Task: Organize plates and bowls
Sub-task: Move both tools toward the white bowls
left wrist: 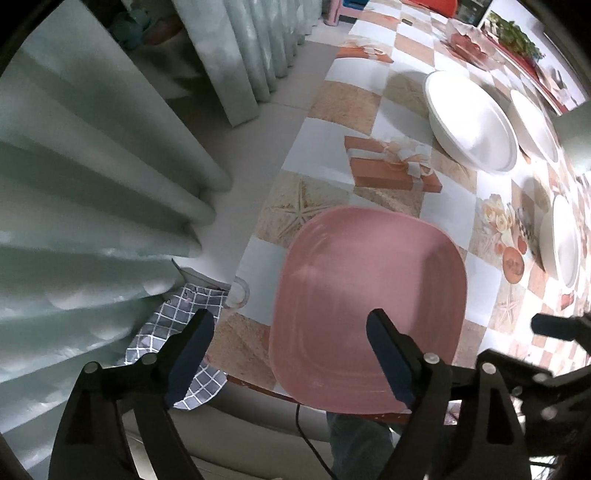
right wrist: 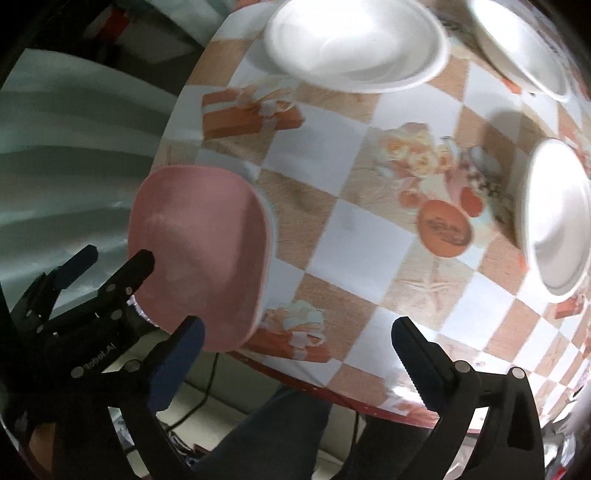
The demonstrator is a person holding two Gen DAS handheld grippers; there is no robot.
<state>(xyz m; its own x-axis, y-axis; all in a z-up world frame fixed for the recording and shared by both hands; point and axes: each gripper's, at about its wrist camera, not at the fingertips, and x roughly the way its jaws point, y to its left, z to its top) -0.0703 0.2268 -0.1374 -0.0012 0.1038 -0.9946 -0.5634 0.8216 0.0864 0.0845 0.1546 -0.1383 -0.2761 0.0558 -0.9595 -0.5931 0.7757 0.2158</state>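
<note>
A pink, square-cornered plate [left wrist: 369,302] lies on the checked tablecloth [left wrist: 332,155] at the near left corner, its front rim past the table edge. My left gripper [left wrist: 291,321] hovers over it, open. One pad is above the plate, the other beyond the table's side, and neither touches it. My right gripper [right wrist: 298,326] stands open with nothing between its fingers, over the table's front edge to the right of the pink plate [right wrist: 199,243]. The left gripper [right wrist: 114,258] shows beside that plate. Three white bowls [left wrist: 469,122] [left wrist: 535,125] [left wrist: 561,240] stand farther back and right.
Pale green curtains [left wrist: 92,184] hang left of the table. A grey checked cloth [left wrist: 177,325] and a clear glass [left wrist: 238,291] are at the table's left edge. A person's legs [right wrist: 266,435] and a cable are under the front edge. Food items [left wrist: 509,33] sit at the far end.
</note>
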